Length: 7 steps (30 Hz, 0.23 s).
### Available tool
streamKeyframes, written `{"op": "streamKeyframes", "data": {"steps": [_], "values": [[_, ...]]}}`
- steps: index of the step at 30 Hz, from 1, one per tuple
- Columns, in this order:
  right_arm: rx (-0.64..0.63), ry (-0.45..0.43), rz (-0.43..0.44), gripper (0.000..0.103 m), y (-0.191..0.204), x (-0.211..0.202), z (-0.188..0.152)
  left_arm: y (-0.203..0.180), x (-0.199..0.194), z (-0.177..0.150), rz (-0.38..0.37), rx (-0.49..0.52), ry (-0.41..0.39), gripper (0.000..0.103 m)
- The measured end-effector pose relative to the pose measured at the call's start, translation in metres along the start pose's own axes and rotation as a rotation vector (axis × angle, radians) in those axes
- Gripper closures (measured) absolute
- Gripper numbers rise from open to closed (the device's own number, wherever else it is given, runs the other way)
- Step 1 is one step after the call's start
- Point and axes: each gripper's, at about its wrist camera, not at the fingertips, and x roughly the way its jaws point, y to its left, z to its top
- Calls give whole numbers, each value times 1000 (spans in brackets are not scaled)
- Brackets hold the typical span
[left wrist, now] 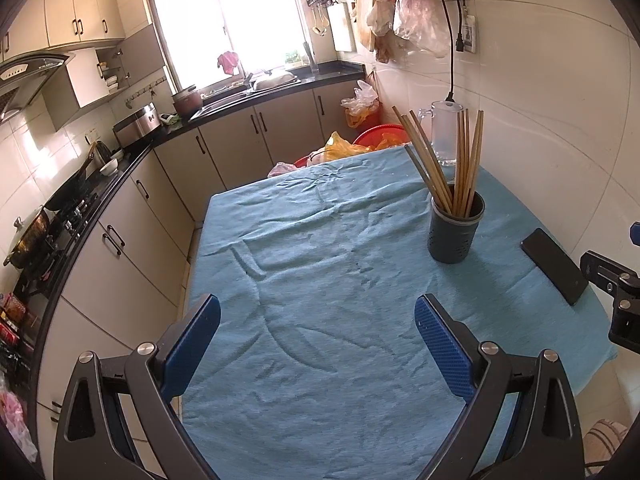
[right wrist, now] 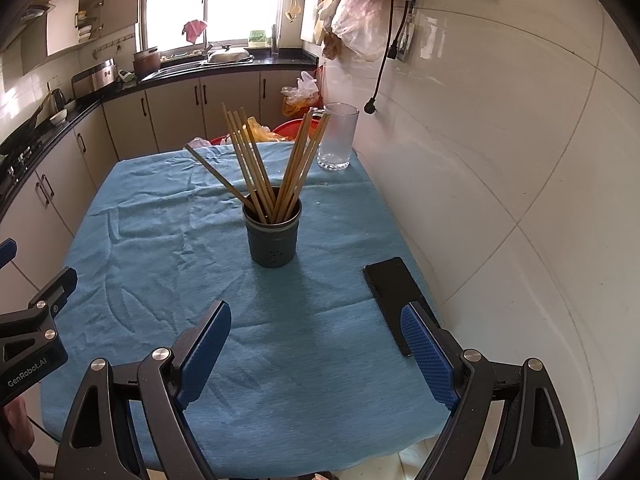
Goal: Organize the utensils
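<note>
Chopsticks [right wrist: 266,168], long and of pale brown wood, stand bundled in a dark grey round plastic holder [right wrist: 274,240] with small slots in its wall. In the right wrist view the holder sits upright near the middle of the picture, a little toward 12 o'clock from the right tongs [right wrist: 316,354]; in the left wrist view it lies toward 1 o'clock from the left tongs [left wrist: 318,350]. The sticks fan out into two groups, one leaning to 11 o'clock and the other to 1 o'clock, and one stick tips far lower toward 10 o'clock.

Both pairs of tongs hang above the near part of the surface, jaws spread wide, their blue ribbed pads [right wrist: 208,354] well apart with nothing between them. The left tongs also show at the 9 o'clock edge of the right wrist view, as black metal arms.

The holder rests on a wrinkled blue-green cloth [right wrist: 160,248] that covers the surface. A clear glass mug with a handle [right wrist: 338,138] stands beyond the holder at 1 o'clock, close to the white tiled wall [right wrist: 500,140]. A flat black phone [right wrist: 394,292] lies face up on the cloth at 4 o'clock from the holder, apart from it; in the right wrist view its near end passes behind the right-hand pad of the right tongs.
</note>
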Motion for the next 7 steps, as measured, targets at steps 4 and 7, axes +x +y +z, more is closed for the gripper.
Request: {"op": "streamKeyframes", "data": {"steps": [4, 7], "values": [[-10, 4, 0, 13, 8, 0, -1, 3, 2, 0, -4, 2, 1, 6], [-14, 13, 1, 13, 11, 1, -1, 8, 6, -3, 5, -5, -2, 6]]}}
